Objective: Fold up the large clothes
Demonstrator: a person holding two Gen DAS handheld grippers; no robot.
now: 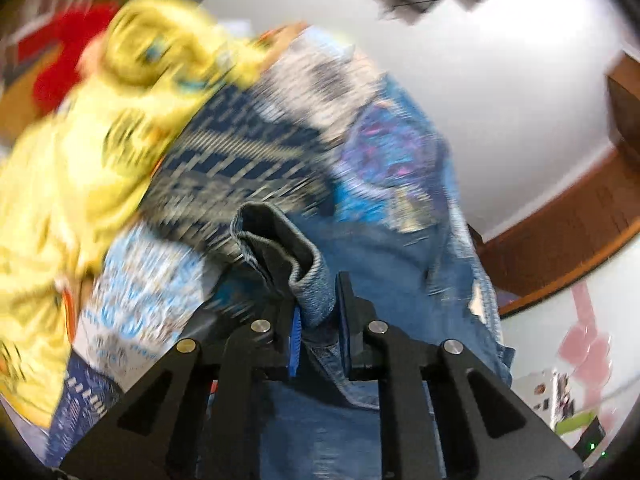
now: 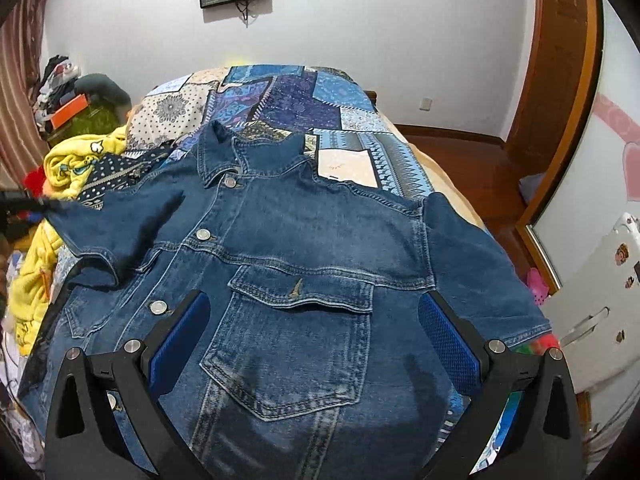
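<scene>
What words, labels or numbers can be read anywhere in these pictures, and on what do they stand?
None can be read.
Denim jacket: the metal buttons may be embossed, too small to read.
White patch on the patchwork bedspread: a faint mark, illegible.
Stickers on the white thing at right: pictures only.
Left wrist view: too blurred.

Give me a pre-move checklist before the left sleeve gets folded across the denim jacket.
1. Left gripper clamped on the sleeve cuff: ok.
2. Right gripper open, holding nothing, above the chest pocket: ok.
3. Denim jacket front up on the patchwork bedspread, collar at the far end: ok.
4. Right sleeve lying flat: ok.
5. Yellow garment apart from the jacket's left edge: cannot tell.
6. Left wrist view sharp: not ok, motion-blurred.
</scene>
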